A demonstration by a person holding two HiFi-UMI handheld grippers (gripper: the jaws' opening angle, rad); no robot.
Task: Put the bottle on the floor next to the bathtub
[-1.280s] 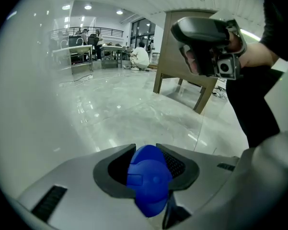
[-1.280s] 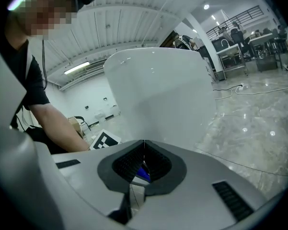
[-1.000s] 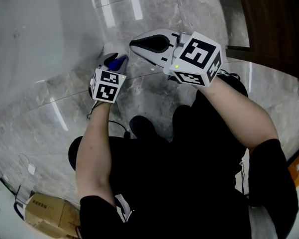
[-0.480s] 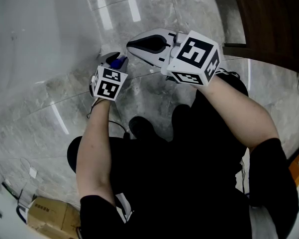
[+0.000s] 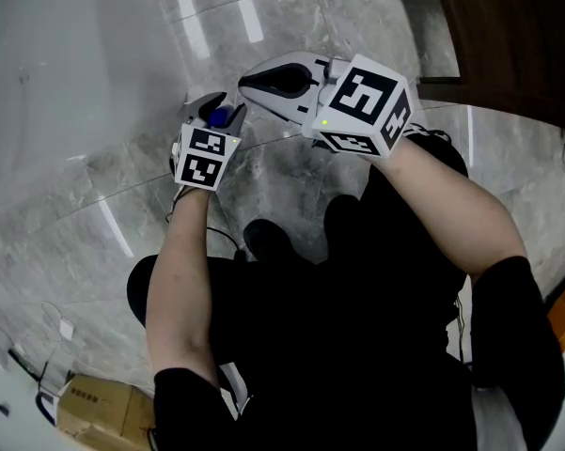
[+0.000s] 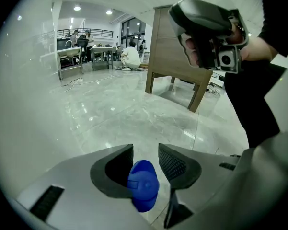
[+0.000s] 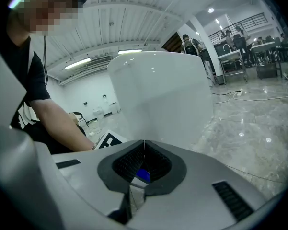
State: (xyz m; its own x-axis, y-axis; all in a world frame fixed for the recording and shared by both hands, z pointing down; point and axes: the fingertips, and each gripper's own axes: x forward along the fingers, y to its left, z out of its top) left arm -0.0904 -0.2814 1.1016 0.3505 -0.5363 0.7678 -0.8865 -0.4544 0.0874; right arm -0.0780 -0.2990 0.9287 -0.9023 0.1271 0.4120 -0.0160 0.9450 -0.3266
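Only the blue cap (image 6: 143,185) of the bottle shows, standing low between the jaws of my left gripper (image 6: 146,150). Those jaws are opening: the cap sits against the left pad with a gap to the right pad. In the head view the left gripper (image 5: 218,109) is down at the grey marble floor, right beside the white bathtub wall (image 5: 66,64), with the cap (image 5: 220,116) between its fingers. My right gripper (image 5: 247,82) hovers just to the right of it, shut and empty. Past its closed tips (image 7: 144,143) stands the bathtub (image 7: 158,95).
A brown wooden table (image 6: 177,56) stands on the floor behind my right gripper (image 6: 206,28), and its top (image 5: 517,36) fills the head view's upper right. A cardboard box (image 5: 94,407) lies at the lower left. People and metal tables (image 6: 86,47) are far off.
The left gripper's jaws have spread apart around the blue cap, which shows more now. Both grippers have hardly shifted otherwise.
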